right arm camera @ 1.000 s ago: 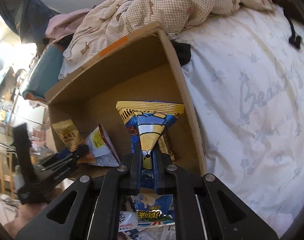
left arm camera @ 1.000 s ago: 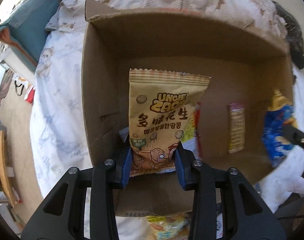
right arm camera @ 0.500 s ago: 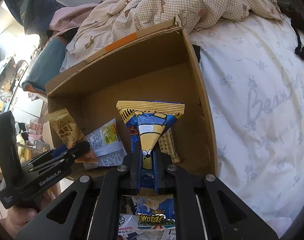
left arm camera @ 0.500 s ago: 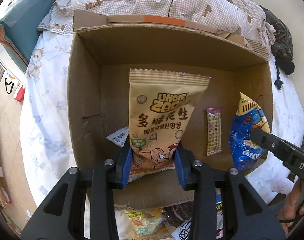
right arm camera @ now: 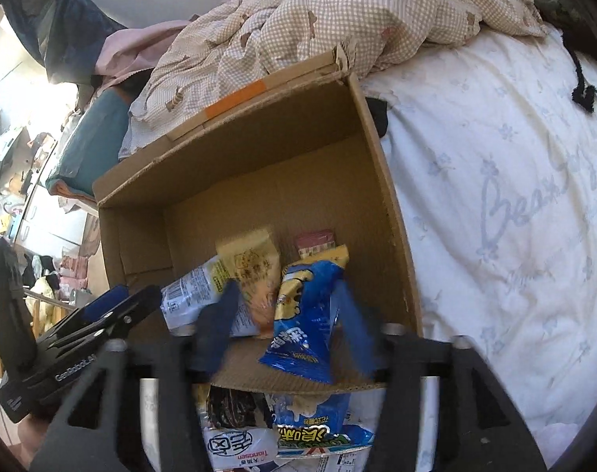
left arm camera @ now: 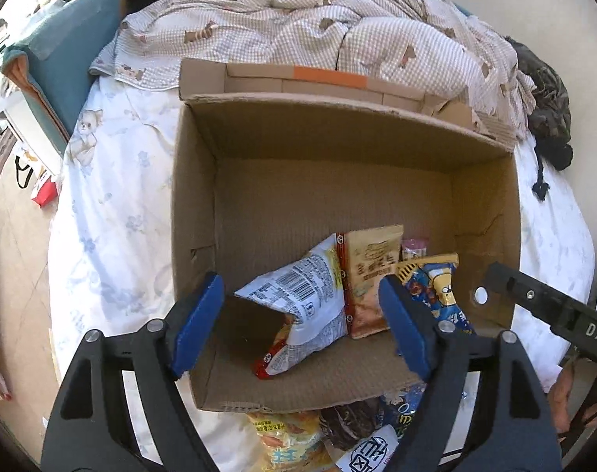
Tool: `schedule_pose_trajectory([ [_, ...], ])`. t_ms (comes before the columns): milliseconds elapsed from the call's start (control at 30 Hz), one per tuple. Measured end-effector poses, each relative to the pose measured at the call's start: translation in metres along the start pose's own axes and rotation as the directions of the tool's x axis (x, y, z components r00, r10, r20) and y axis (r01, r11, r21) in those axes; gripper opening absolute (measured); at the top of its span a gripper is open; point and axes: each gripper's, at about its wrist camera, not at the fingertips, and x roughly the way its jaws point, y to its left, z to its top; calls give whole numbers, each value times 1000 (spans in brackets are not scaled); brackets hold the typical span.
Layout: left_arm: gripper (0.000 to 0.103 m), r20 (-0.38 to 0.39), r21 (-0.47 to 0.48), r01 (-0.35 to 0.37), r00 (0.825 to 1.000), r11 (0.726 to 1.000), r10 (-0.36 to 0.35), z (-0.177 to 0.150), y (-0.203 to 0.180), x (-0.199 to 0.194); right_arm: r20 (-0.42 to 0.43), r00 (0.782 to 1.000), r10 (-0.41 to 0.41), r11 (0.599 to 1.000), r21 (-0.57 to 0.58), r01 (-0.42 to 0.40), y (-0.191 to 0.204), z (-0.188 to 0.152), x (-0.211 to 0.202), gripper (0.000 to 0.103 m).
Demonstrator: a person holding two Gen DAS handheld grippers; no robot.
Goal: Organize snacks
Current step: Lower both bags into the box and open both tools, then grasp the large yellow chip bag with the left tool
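You are at the release step: both packets have gone into the cardboard box [left arm camera: 196, 204] that sits on the bed [left arm camera: 113, 212]. Your left gripper [left arm camera: 302, 326] has just been opening, and its blue pads now stand spread with nothing pinched between them. The tan peanut packet [left arm camera: 371, 275] lies free on the box floor, leaning against a white snack bag [left arm camera: 298, 299] with a barcode showing.

Your right gripper [right arm camera: 288, 326] has likewise just been opening. Its jaws are blurred in the right wrist view, but they stand apart on either side of the blue chip bag [right arm camera: 306, 314], and the pads do not appear to press it. That bag looks tilted, its lower end near the front wall of the box, with a small pink packet [right arm camera: 316, 242] behind it. Whether it has fully settled I cannot tell.

With the jaws clear, the next move calls for you to lift both grippers straight out, so the fingers do not snag the packets or the front wall. Then turn to the loose snacks [right arm camera: 275, 428] still piled on the bed just in front of the box. Choose one for each hand and close on a flat edge rather than on the puffed middle.
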Motion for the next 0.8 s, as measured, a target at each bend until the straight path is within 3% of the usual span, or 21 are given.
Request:
schedule_pose_trajectory([
  [267,79,83,-10,3,997,1000,-2,-5,7,-30,63,998,-14,999,-51,17,11,-7,-14,83],
  [433,79,140,-19,-16,990,1000,18,-8,15,-52,75,997,-17,998,-67,22,16,-19,-26,83],
  [600,79,134,-38,-10,991,999,15,-23,21,-61,105,994,-30,994,-102,41,22,-30,-41,83],
  [800,79,191,-17,-73,979,997,75,-42,25,-85,112,993,-23,997,-74,31,15,-46,-54,83],
])
